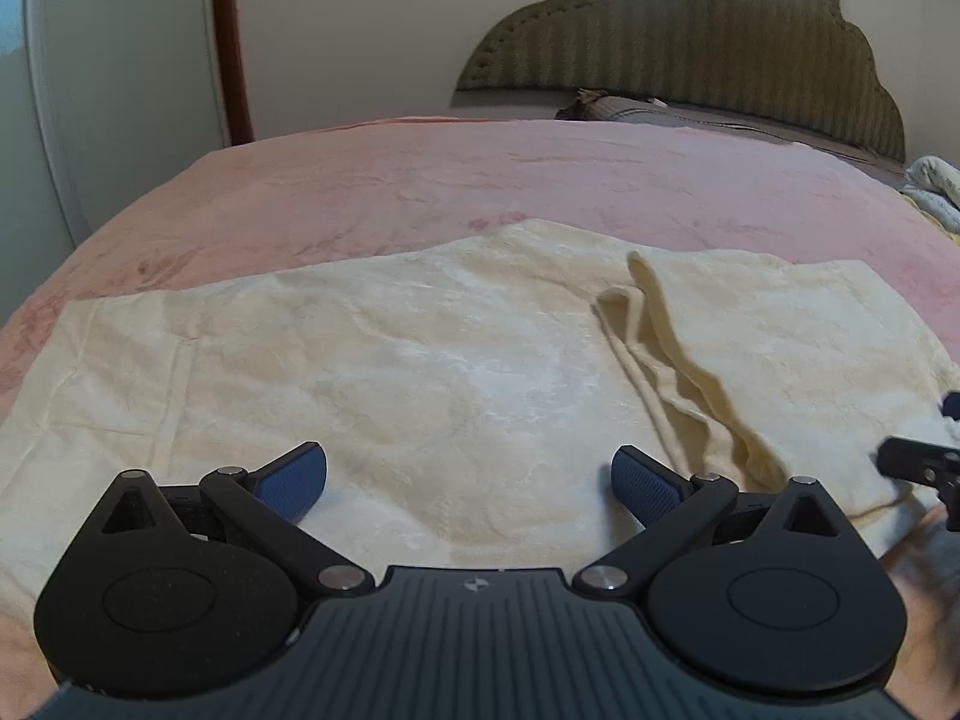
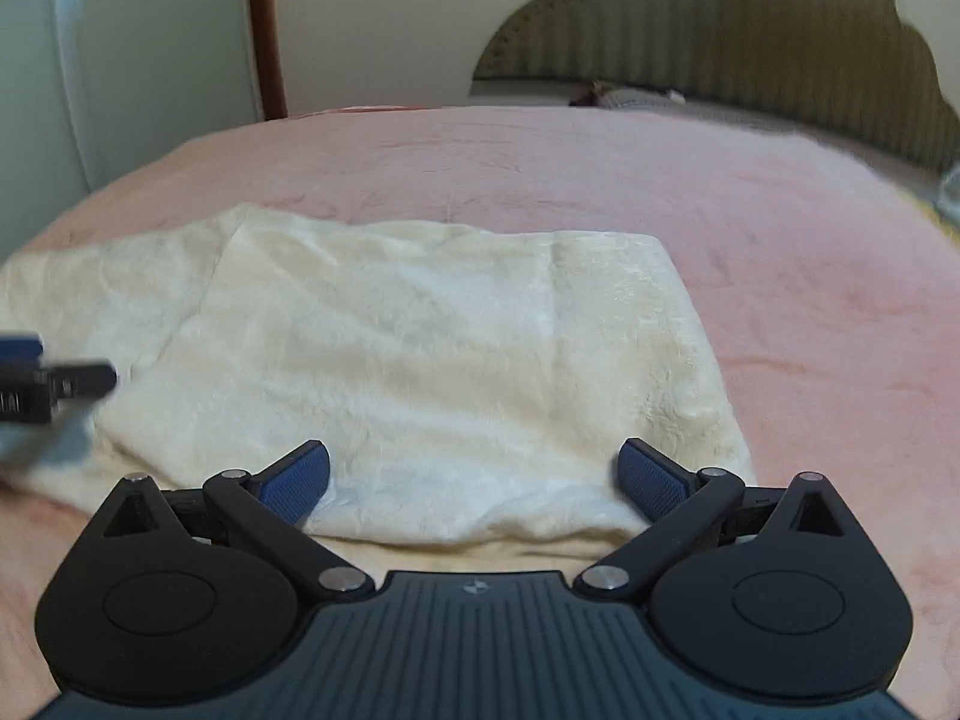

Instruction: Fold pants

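Note:
Cream fleece pants (image 1: pixel 420 360) lie spread flat on a pink bed cover (image 1: pixel 480 180), with a raised fold ridge (image 1: pixel 672 360) right of centre. My left gripper (image 1: pixel 468 483) hovers open over their near edge, nothing between its blue pads (image 1: pixel 294 480). In the right wrist view the pants (image 2: pixel 450 372) show a doubled layer with a straight right edge. My right gripper (image 2: pixel 474 480) is open just above the near hem, holding nothing. Each gripper shows at the other view's edge: the right one (image 1: pixel 924 462) and the left one (image 2: pixel 42 384).
A padded olive headboard (image 1: pixel 690 42) and a grey pillow (image 1: pixel 660 111) stand at the far end of the bed. A white wardrobe door (image 1: pixel 120 60) and a brown wooden post (image 1: pixel 231 42) are at the left. Bundled light bedding (image 1: pixel 936 186) lies at the right edge.

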Demonstrator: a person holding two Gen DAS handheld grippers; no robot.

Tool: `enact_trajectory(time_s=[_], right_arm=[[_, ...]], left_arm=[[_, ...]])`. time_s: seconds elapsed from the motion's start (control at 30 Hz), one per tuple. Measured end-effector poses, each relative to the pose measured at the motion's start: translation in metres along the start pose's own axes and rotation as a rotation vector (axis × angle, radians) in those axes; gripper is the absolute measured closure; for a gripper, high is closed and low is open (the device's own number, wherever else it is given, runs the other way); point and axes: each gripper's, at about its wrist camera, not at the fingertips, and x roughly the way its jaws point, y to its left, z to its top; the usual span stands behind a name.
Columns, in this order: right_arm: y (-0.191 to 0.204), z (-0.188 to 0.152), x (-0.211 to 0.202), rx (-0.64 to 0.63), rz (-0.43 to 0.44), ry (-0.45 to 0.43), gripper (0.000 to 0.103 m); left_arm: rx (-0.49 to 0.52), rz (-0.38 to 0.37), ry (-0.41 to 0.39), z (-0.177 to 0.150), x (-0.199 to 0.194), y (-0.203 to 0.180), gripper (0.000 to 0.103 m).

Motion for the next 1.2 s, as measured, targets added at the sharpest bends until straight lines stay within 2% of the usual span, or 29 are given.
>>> enact_trajectory(time_s=[0.13, 0.2, 0.27, 0.3, 0.37, 0.4, 0.47, 0.6, 0.67, 0.77, 0.87, 1.0, 1.1, 1.2], right_arm=[[-0.005, 0.005, -0.01, 0.056, 0.032, 0.025, 0.0], [-0.003, 0.013, -0.019, 0.107, 0.1, -0.02, 0.0], [0.008, 0.017, -0.018, 0.114, 0.164, -0.039, 0.0], [0.014, 0.017, -0.013, 0.104, 0.177, -0.026, 0.0], [0.033, 0.013, 0.005, 0.06, 0.14, 0.052, 0.0], [0.046, 0.005, 0.006, -0.017, 0.083, 0.023, 0.0], [0.059, -0.006, -0.002, -0.078, 0.037, -0.044, 0.0], [0.053, 0.006, -0.003, -0.076, 0.094, 0.031, 0.0], [0.05, 0.019, -0.003, -0.051, 0.126, 0.033, 0.0], [0.056, 0.046, 0.006, -0.064, 0.162, 0.033, 0.0], [0.07, 0.07, 0.025, -0.086, 0.159, 0.062, 0.0], [0.087, 0.097, 0.066, -0.093, 0.118, 0.191, 0.0], [0.095, 0.105, 0.088, -0.077, 0.174, 0.221, 0.0], [0.11, 0.111, 0.111, -0.121, 0.118, 0.232, 0.0]], left_arm=[[-0.101, 0.004, 0.014, 0.004, -0.002, 0.02, 0.0], [-0.122, 0.02, 0.013, 0.002, 0.0, 0.026, 0.0], [-0.084, 0.028, 0.027, -0.002, 0.005, 0.024, 0.0], [-0.031, 0.047, 0.017, -0.005, 0.004, 0.018, 0.0], [0.029, 0.078, -0.001, -0.01, -0.001, 0.008, 0.0], [0.042, 0.095, -0.005, -0.012, -0.003, 0.004, 0.0], [0.041, 0.099, -0.009, -0.014, -0.005, 0.003, 0.0], [0.02, 0.024, 0.022, -0.007, -0.009, 0.017, 0.001], [0.016, 0.013, 0.022, 0.001, -0.008, 0.023, 0.001], [0.0, 0.063, 0.01, 0.017, -0.005, 0.033, 0.001], [-0.038, 0.064, 0.028, 0.037, 0.002, 0.053, 0.001], [-0.064, 0.109, 0.024, 0.062, 0.019, 0.079, 0.001], [-0.072, 0.158, 0.065, 0.074, 0.044, 0.097, 0.001], [-0.093, 0.207, 0.11, 0.074, 0.073, 0.113, 0.0]])
